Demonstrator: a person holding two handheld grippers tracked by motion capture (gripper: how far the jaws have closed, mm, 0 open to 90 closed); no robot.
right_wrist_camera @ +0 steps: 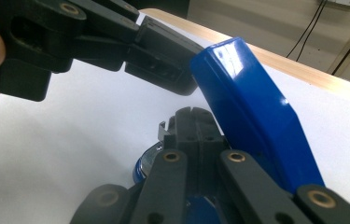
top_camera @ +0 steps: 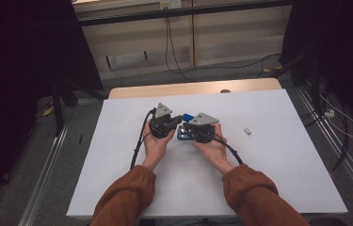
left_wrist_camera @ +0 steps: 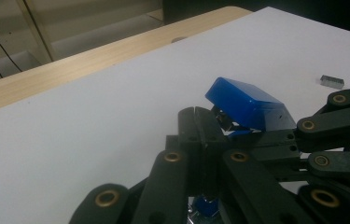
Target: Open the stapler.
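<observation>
Left gripper (top_camera: 180, 119): jaws closed, tips against the raised blue lid of the stapler (top_camera: 185, 127). The stapler sits mid-bench (top_camera: 117, 141) between both grippers; judged light, rigid, with glossy, slippery plastic and a hinge. Grip the metal base. Right gripper (top_camera: 187, 129): jaws closed on its base.

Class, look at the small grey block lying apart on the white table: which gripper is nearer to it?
Right. The right gripper sits at the blue stapler, on the side toward the small grey block; the left gripper is farther, beyond the stapler.
</observation>
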